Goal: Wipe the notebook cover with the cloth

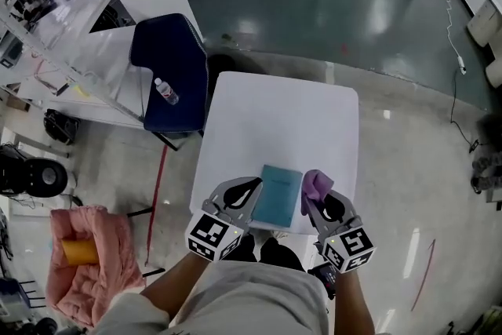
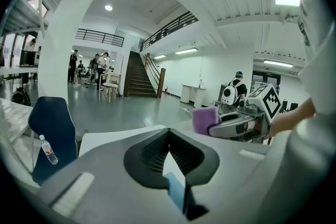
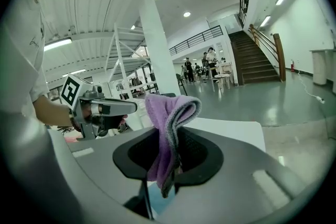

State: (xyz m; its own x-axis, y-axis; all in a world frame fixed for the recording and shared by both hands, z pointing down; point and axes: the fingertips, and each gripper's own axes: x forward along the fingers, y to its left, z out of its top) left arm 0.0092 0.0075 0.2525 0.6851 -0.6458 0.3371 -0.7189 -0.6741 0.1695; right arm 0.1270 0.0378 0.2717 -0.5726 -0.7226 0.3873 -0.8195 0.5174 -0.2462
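Note:
A teal notebook [image 1: 277,196] lies flat near the front edge of the white table [image 1: 274,118]. My right gripper [image 1: 316,198] is shut on a purple cloth [image 1: 315,185], which hangs folded over its jaws just right of the notebook. In the right gripper view the cloth [image 3: 167,128] drapes between the jaws, with a strip of notebook [image 3: 157,199] below. My left gripper [image 1: 252,186] sits at the notebook's left edge, tips together and nothing held. The left gripper view shows its tips [image 2: 167,132] meeting above a blue corner of the notebook [image 2: 176,191].
A dark blue chair [image 1: 171,74] with a water bottle [image 1: 165,92] on its seat stands at the table's far left corner. A pink bundle [image 1: 90,263] with an orange cylinder [image 1: 78,251] sits on the floor to the left. Cables run along the floor at right.

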